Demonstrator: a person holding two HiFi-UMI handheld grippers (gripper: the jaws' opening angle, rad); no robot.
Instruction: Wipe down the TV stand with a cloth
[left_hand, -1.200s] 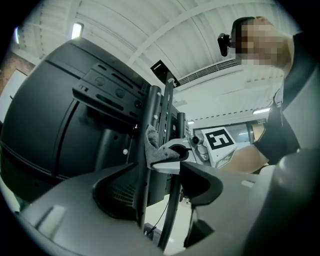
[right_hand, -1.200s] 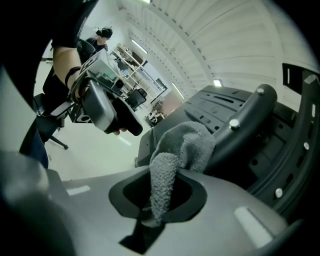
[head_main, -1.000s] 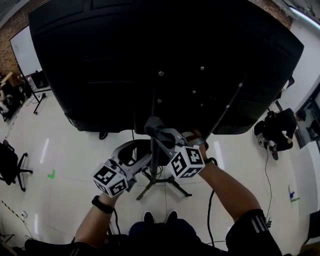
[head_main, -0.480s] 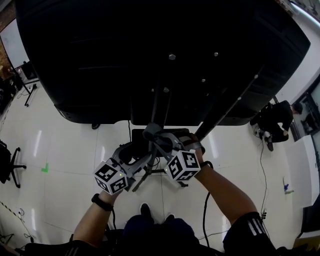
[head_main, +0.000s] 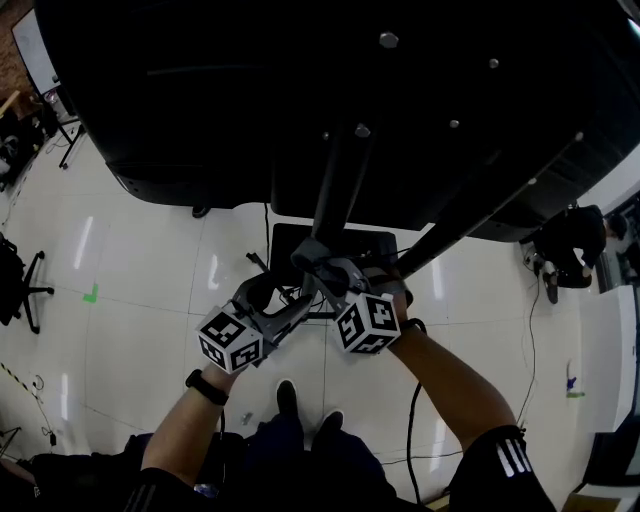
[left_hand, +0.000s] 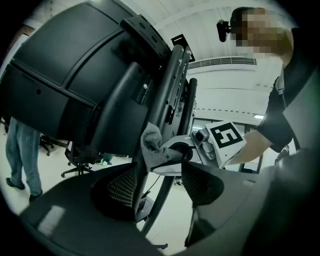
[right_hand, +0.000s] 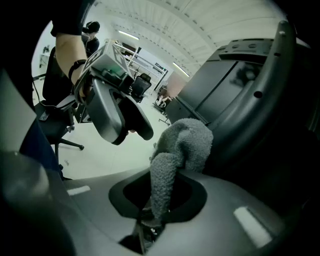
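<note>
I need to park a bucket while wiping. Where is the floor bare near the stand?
Widest bare floor lies left, between the TV's lower edge and the office chair. A smaller patch lies right, between the slanted strut and the trailing cable. Crowded: around the base plate and the person's shoes.

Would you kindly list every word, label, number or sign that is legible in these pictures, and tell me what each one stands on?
No readable text anywhere in these views.
Left gripper's marker cube and right gripper's marker cube: black-and-white square patterns only, no letters or digits.
Black TV back panel: no legible brand or label.
Grey terry cloth: no tag shows.
</note>
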